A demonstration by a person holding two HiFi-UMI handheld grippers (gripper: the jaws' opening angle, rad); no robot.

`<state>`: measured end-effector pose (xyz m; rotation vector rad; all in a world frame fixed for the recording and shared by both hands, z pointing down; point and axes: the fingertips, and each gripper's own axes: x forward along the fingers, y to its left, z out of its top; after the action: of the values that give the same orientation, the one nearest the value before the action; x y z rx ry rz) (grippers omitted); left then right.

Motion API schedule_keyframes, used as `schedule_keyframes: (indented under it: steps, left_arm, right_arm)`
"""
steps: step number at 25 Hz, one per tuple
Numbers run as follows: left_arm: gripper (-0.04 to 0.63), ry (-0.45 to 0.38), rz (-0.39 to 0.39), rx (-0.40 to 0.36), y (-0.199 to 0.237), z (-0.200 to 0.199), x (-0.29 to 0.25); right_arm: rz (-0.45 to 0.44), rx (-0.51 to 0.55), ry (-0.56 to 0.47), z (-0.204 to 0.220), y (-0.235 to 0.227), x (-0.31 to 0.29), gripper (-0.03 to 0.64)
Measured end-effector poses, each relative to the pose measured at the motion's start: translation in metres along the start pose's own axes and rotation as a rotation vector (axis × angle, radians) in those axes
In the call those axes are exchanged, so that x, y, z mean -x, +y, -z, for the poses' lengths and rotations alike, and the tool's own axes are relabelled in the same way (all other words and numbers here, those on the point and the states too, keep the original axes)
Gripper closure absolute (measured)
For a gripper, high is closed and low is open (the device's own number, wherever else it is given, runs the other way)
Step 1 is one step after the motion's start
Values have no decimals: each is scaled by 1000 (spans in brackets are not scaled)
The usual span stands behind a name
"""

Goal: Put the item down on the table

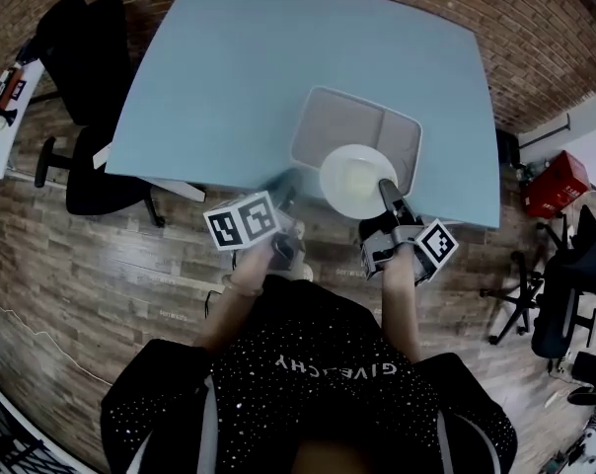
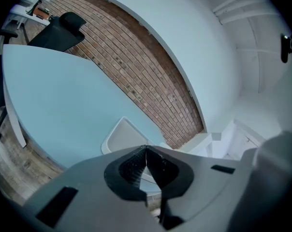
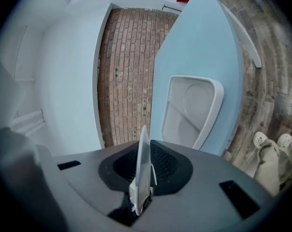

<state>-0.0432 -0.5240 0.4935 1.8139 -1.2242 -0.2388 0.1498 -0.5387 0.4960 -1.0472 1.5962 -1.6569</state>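
Plate (image 1: pixel 355 179): white, roughly level, held over the grey tray (image 1: pixel 313 117) at the near edge of the counter (image 1: pixel 229 67).
Right tongs (image 1: pixel 388 190): clenched on the plate's near rim.
Left tongs (image 2: pixel 147 151): pressed together, empty.
Handling: probably stiff, smooth and breakable; gripped at the rim only, it may tip.

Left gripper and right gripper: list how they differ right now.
The left gripper is empty, jaws together; the right gripper has its jaws shut on the rim of the white plate. The right gripper reaches the near rim of the tray; the left gripper sits beside it, at the near edge of the table. Both have closed jaws.
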Motion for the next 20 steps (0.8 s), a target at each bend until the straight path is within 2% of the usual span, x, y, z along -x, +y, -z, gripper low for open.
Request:
schedule_keyframes:
  steps: [4, 9, 16, 20]
  left_arm:
    - [583, 23, 18, 17, 4, -26, -32]
    - [583, 54, 40, 19, 17, -55, -80]
    - [584, 95, 84, 33, 40, -80, -140]
    - [583, 120, 74, 35, 56, -87, -162]
  right_arm:
    - [42, -11, -20, -17, -7, -40, 572]
    - [86, 31, -32, -32, -15, -88, 572]
    - [132, 62, -32, -42, -38, -143, 572]
    - [141, 70, -25, -43, -49, -167, 569]
